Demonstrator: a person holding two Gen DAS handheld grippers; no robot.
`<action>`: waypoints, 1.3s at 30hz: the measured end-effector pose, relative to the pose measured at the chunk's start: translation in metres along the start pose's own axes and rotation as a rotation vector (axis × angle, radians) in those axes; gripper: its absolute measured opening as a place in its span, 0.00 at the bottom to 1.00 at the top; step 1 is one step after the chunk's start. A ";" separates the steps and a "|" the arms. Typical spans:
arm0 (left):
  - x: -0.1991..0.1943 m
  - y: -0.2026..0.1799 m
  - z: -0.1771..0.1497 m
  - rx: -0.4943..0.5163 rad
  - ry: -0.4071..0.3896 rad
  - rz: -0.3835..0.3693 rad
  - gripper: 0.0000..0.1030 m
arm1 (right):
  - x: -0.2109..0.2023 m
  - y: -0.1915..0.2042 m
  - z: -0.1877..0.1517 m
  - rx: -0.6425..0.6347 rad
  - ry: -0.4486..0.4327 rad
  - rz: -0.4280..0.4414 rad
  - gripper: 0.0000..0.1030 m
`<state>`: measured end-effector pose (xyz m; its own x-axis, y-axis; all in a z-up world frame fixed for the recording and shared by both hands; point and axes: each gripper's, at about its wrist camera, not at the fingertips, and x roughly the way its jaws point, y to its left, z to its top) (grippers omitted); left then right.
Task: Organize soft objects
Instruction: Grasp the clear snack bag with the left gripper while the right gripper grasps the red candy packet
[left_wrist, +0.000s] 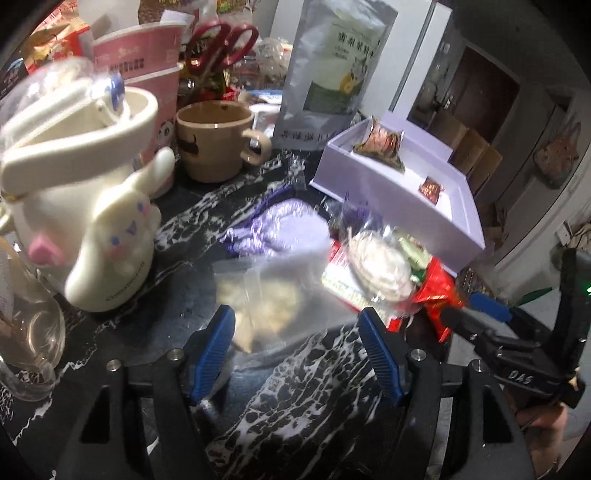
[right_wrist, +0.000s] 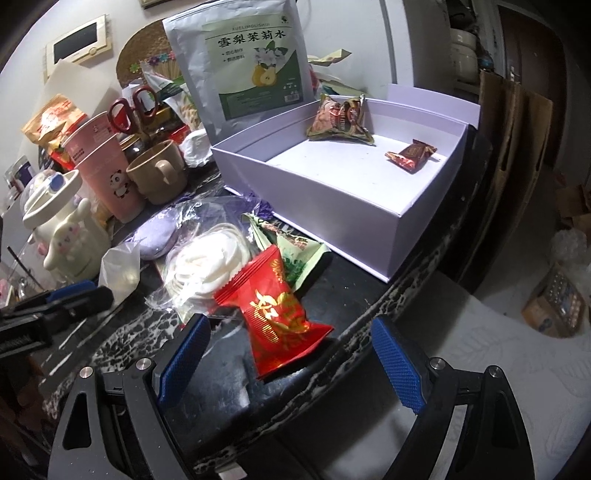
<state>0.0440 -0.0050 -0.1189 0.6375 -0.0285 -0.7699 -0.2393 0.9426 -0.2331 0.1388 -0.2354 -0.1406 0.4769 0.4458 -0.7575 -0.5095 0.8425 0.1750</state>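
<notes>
We judge the task under way: two wrapped snacks, a brown packet (right_wrist: 340, 117) and a small dark-red one (right_wrist: 413, 154), already lie in the lilac box (right_wrist: 317, 206). Left on the tabletop (right_wrist: 354, 295), just beside the box: a glossy, crinkled red packet (right_wrist: 275, 314), a green packet (right_wrist: 301, 258), a clear bag of white pieces (right_wrist: 207, 266), and a purple pouch (right_wrist: 157, 234). The left gripper (left_wrist: 297, 354) and right gripper (right_wrist: 291, 363) both have jaws apart, holding nothing.

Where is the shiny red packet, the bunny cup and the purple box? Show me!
Red packet (right_wrist: 275, 314), right wrist view, on its gold-printed front.
Bunny cup (left_wrist: 110, 229), left wrist view, on the bunny's face.
Purple box (right_wrist: 317, 192), right wrist view, on its near front wall.
</notes>
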 end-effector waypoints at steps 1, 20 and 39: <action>-0.003 -0.001 0.001 -0.002 -0.006 -0.003 0.67 | 0.000 -0.001 0.000 0.002 -0.002 0.003 0.87; 0.053 0.015 0.010 -0.070 0.115 0.073 0.79 | 0.011 -0.005 0.005 -0.030 0.010 0.010 0.87; 0.057 0.005 0.003 0.059 0.060 0.160 0.70 | 0.023 0.009 0.008 -0.102 0.062 0.036 0.56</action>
<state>0.0816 -0.0012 -0.1621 0.5493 0.1049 -0.8290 -0.2898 0.9544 -0.0713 0.1506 -0.2152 -0.1516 0.4134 0.4529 -0.7900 -0.5972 0.7897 0.1402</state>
